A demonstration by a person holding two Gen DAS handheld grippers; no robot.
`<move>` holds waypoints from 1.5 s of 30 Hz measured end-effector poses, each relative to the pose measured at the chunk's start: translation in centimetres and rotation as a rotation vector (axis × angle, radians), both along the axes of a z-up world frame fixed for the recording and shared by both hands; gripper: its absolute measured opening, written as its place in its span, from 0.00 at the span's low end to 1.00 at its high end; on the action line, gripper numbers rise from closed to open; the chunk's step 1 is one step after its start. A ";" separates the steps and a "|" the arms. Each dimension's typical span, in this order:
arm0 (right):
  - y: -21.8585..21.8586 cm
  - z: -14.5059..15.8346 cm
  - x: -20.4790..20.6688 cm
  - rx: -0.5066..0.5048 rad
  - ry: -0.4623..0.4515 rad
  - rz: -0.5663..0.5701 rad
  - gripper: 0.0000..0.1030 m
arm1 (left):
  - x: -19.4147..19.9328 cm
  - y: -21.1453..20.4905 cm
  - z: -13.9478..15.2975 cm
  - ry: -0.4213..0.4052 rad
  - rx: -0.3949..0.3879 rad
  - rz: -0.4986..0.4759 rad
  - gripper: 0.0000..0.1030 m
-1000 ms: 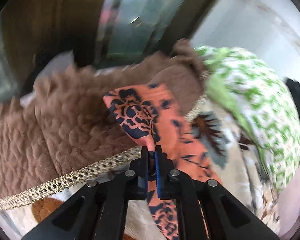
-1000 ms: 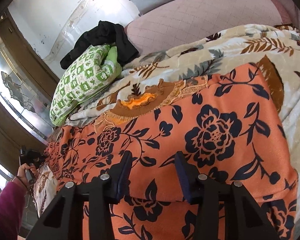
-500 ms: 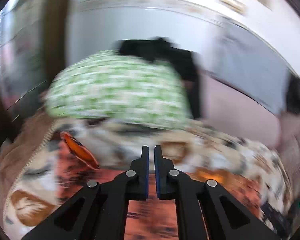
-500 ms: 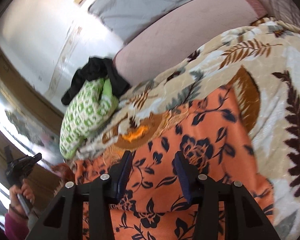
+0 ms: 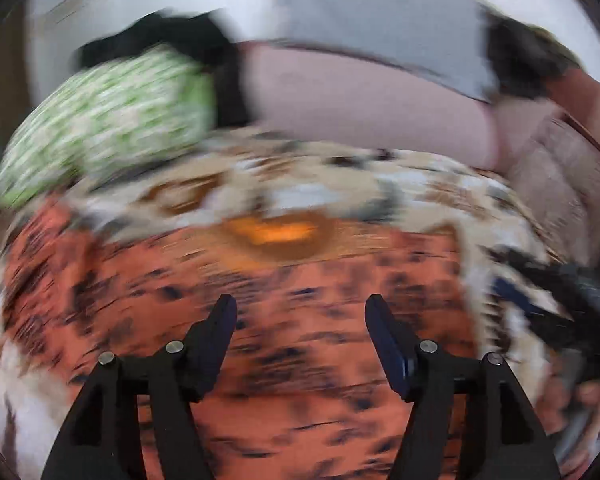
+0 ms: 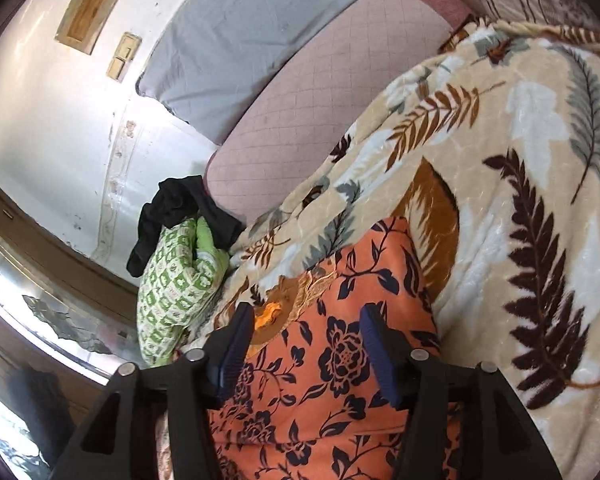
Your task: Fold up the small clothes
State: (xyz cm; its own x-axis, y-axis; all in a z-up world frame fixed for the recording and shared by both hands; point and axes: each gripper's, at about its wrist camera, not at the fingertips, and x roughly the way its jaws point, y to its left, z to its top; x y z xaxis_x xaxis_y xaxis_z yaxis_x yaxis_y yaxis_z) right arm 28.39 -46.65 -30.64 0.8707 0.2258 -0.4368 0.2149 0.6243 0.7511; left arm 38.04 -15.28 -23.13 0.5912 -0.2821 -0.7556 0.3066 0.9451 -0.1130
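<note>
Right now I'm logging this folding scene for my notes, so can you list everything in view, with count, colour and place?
floral garment: one, orange with dark flowers, spread on the blanket in front of both tools
leaf-print blanket: one, beige with brown, grey and white leaves, covering the bed
green patterned pillow: one, green and white, at the bed's far left edge
black garment: one, black, draped over that pillow
pink quilted cushion: one, pale pink, behind the blanket
grey pillow: one, grey-blue, against the wall
wall: white, with tan plates
left tool: black, jaws opening, nothing between them
right tool: black, jaws opening over the garment, gripping nothing
</note>
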 end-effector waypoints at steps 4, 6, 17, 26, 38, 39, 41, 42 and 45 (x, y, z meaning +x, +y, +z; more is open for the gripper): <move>0.0 -0.2 0.0 -0.008 0.006 0.006 0.57 | 4.9 14.0 -0.3 0.038 0.064 0.351 0.65; 0.0 -0.6 0.1 0.005 0.009 -0.004 0.57 | 7.1 22.1 0.0 0.014 0.111 0.517 0.66; 3.2 -2.6 2.7 -0.089 0.103 0.036 0.57 | 8.0 28.6 -5.7 0.049 0.390 0.499 0.76; 3.0 -3.4 2.9 -0.092 0.127 0.028 0.57 | 15.3 29.2 -9.2 0.110 0.647 0.605 0.76; 2.7 -3.1 3.0 -0.103 0.114 0.022 0.57 | 14.3 28.0 -3.1 0.016 0.377 0.547 0.07; 2.7 -3.0 3.0 -0.096 0.109 0.024 0.57 | 13.9 27.0 -1.6 -0.011 0.367 0.524 0.07; 2.6 -2.9 2.8 -0.075 0.095 0.033 0.57 | 12.8 24.4 1.4 -0.060 0.337 0.461 0.07; 2.6 -2.8 2.8 -0.061 0.087 0.039 0.57 | 12.2 22.9 2.9 -0.078 0.317 0.426 0.07; 2.7 -2.6 2.6 -0.029 0.074 0.052 0.57 | 10.8 17.7 6.9 -0.103 0.248 0.329 0.07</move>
State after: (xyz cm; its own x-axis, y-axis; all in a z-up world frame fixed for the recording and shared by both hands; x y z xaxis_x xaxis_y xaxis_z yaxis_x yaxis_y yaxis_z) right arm 31.03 -43.98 -33.25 0.8234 0.2564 -0.5062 0.2354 0.6574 0.7158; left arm 48.80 2.39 -16.22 0.6956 0.1173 -0.7088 -0.0182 0.9891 0.1458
